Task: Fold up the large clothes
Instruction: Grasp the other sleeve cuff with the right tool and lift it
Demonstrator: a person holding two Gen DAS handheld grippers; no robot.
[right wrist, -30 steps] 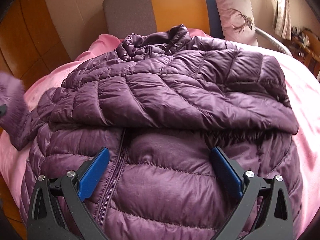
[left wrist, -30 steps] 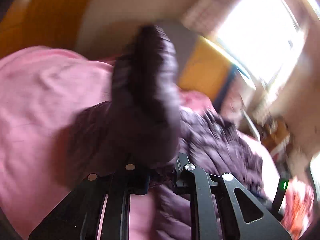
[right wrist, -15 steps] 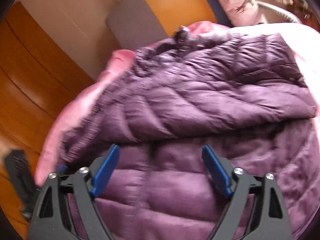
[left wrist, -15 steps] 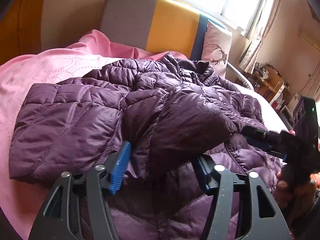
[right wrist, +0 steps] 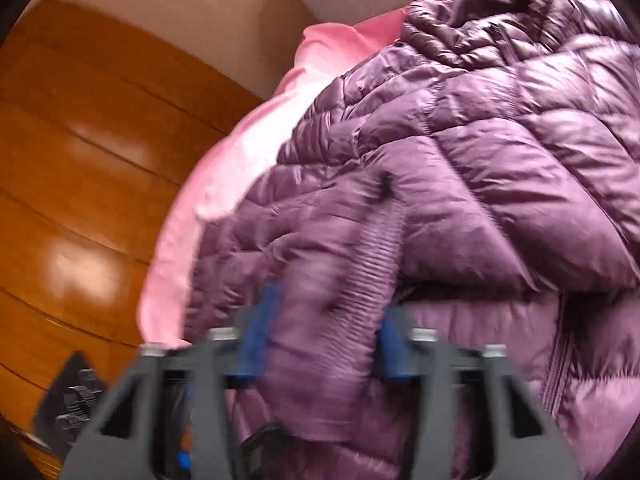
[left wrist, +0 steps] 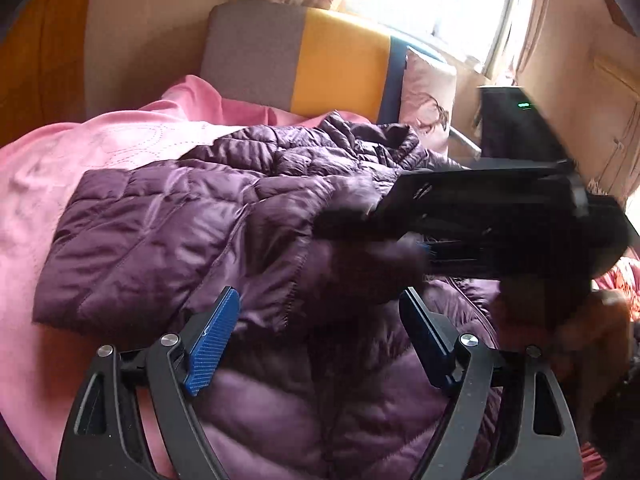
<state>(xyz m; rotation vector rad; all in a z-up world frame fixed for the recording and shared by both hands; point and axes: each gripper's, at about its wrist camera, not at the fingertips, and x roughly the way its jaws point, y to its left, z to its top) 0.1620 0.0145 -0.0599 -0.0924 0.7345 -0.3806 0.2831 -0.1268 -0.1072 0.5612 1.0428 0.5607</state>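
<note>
Purple puffer jacket [left wrist: 160, 240] on pink blanket [left wrist: 48, 184], cuff [right wrist: 360, 272] between right gripper [right wrist: 320, 340] fingers

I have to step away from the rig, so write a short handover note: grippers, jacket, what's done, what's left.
Left gripper: jaws have just opened, nothing between them, poised over the jacket.
Right gripper: jaws have just closed on the sleeve cuff; blurred, so check the grip.
Jacket: purple, lying on the pink blanket.
Done: one sleeve folded across the front.
Left: probably lay the held sleeve over the body, then fold the jacket up.
</note>
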